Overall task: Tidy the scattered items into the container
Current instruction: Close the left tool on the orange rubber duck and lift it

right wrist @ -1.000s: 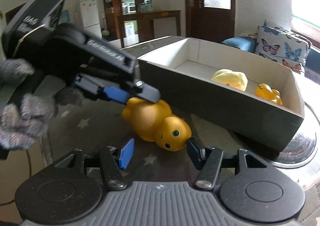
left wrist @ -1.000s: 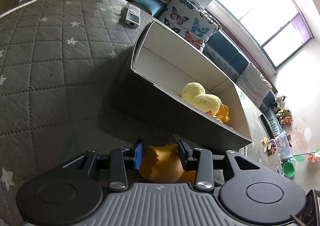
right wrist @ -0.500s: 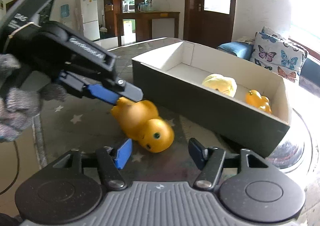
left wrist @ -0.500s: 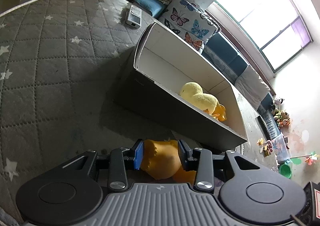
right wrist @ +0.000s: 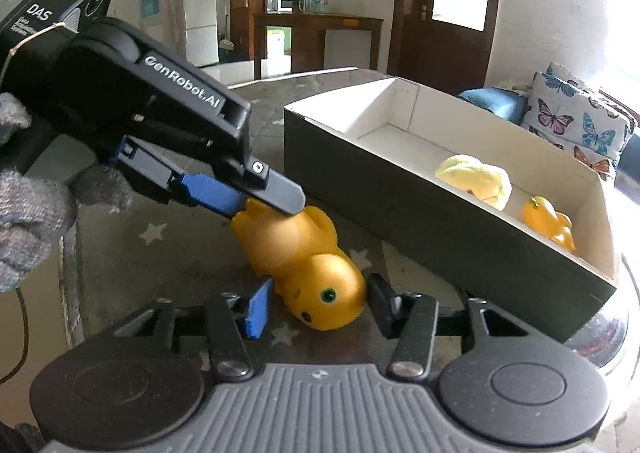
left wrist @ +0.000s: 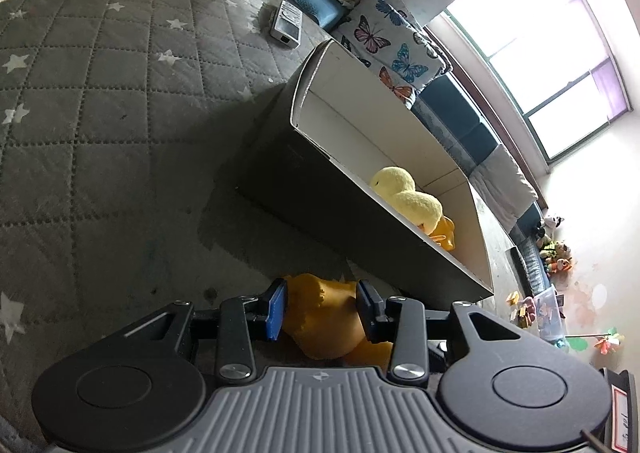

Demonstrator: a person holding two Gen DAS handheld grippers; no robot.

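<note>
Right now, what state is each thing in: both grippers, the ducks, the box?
left gripper: shut on the orange duck's body
right gripper: open, straddling its head
orange duck: on its side, outside the box
box: open-topped
plush duck: inside
small orange duck: inside

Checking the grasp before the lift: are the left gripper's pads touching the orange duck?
Touching. In the left wrist view both pads of the left gripper press the orange duck with no gap visible.

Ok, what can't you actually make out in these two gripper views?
- Left wrist view: the big rubber duck is half hidden by the left gripper; its head is out of sight.
- Both views: the small orange duck in the box is partly hidden by the near wall.
- Remote: buttons too small.
</note>
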